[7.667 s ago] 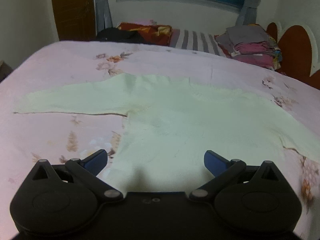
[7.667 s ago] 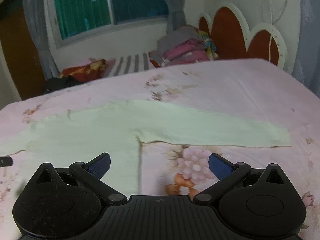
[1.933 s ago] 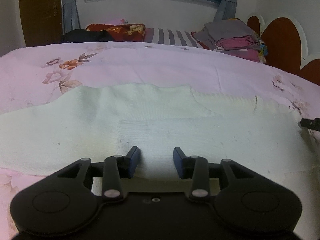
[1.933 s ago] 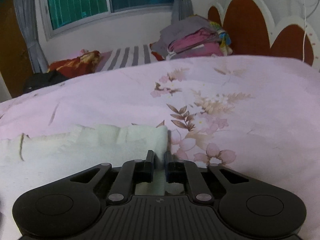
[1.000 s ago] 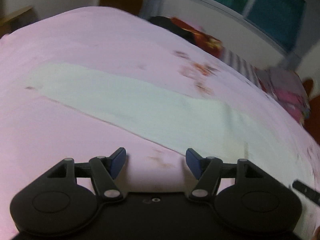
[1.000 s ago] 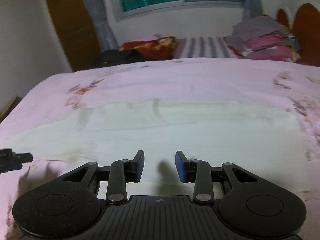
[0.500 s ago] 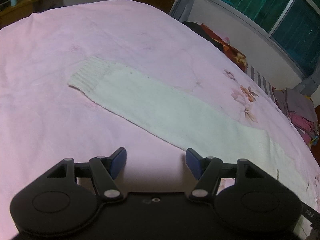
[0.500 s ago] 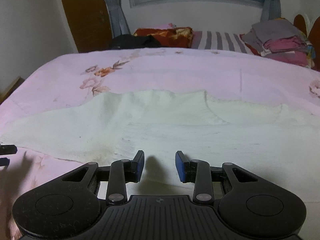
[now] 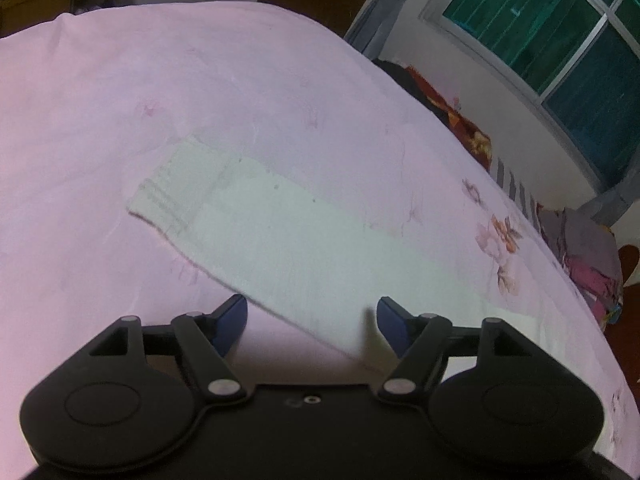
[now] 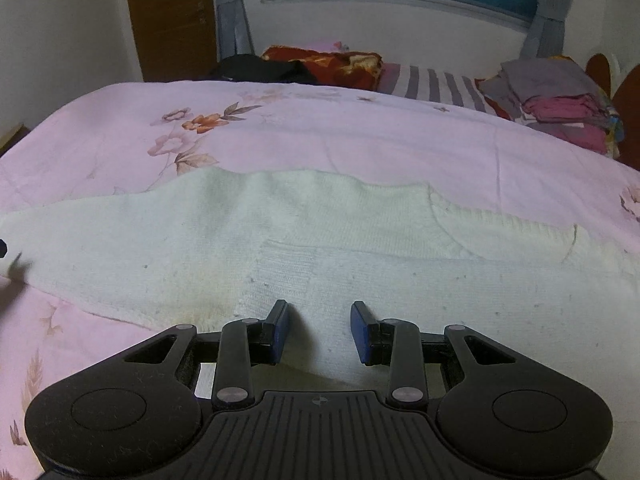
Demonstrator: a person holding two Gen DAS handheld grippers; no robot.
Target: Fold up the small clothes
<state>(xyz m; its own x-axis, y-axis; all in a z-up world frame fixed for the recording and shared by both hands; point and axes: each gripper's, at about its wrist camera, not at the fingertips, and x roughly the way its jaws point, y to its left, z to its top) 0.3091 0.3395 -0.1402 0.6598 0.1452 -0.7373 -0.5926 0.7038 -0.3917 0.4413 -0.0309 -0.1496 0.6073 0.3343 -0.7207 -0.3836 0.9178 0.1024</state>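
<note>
A pale cream knitted sweater [image 10: 360,240] lies flat on the pink floral bedspread [image 10: 360,136]. Its right sleeve is folded across the body. Its left sleeve [image 9: 280,240] stretches out flat, with the ribbed cuff [image 9: 176,196] at the far end. My left gripper [image 9: 312,320] is open and empty, just above the middle of that sleeve. My right gripper [image 10: 319,330] is open and empty over the sweater's lower body. A tip of the left gripper shows at the left edge of the right wrist view [image 10: 3,247].
A stack of folded clothes [image 10: 560,104] sits at the far right by the headboard. A striped pillow [image 10: 436,84] and a red blanket [image 10: 332,60] lie at the far edge under the window. A brown door [image 10: 172,20] stands at the back left.
My left gripper has moved out along the left sleeve toward its cuff and stayed open. My right gripper has shifted left over the sweater's body and opened a little wider.
</note>
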